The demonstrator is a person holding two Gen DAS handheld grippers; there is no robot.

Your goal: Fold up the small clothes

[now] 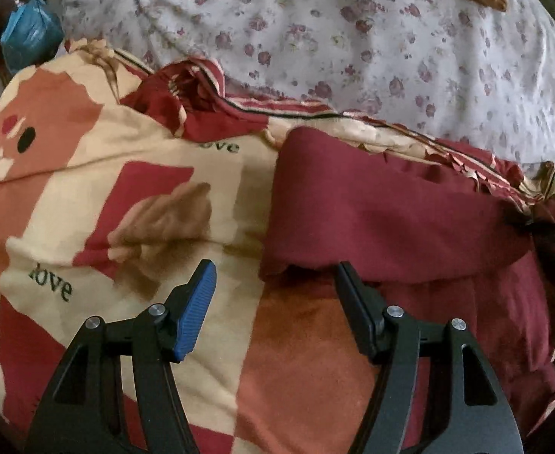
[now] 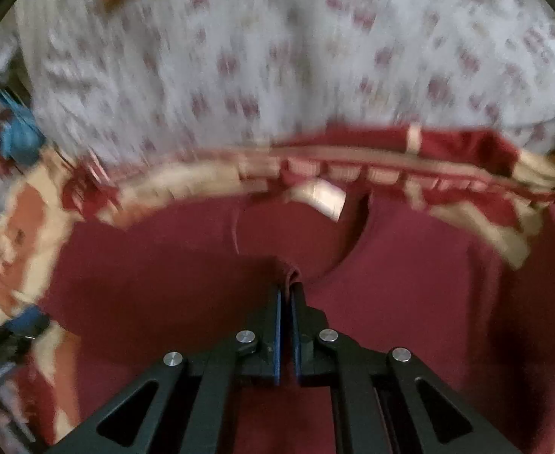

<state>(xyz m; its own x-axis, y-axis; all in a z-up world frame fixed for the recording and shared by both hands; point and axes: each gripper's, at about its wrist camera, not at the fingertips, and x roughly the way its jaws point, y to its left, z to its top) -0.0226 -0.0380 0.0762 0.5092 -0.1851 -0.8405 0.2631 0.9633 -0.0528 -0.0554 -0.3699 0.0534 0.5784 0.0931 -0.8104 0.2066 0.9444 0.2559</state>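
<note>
Nearest in the right wrist view, the right gripper (image 2: 287, 287) is pinching a bunched ridge of the small dark-red cotton garment (image 2: 186, 265), its jaws closed tight on the cloth just below the curved neckline. In the left wrist view, the left gripper (image 1: 273, 272) is hanging wide apart and holding nothing, its tips just beside the garment's near hem. The garment is lying on the red, cream and orange patchwork quilt (image 1: 88, 196), toward the quilt's far edge. Beyond that edge, the pale floral bedsheet (image 1: 315, 38) is spreading away. To fold cleanly, the left gripper probably needs to be catching the hem first, so both ends travel together and the layers are meeting squarely.
</note>
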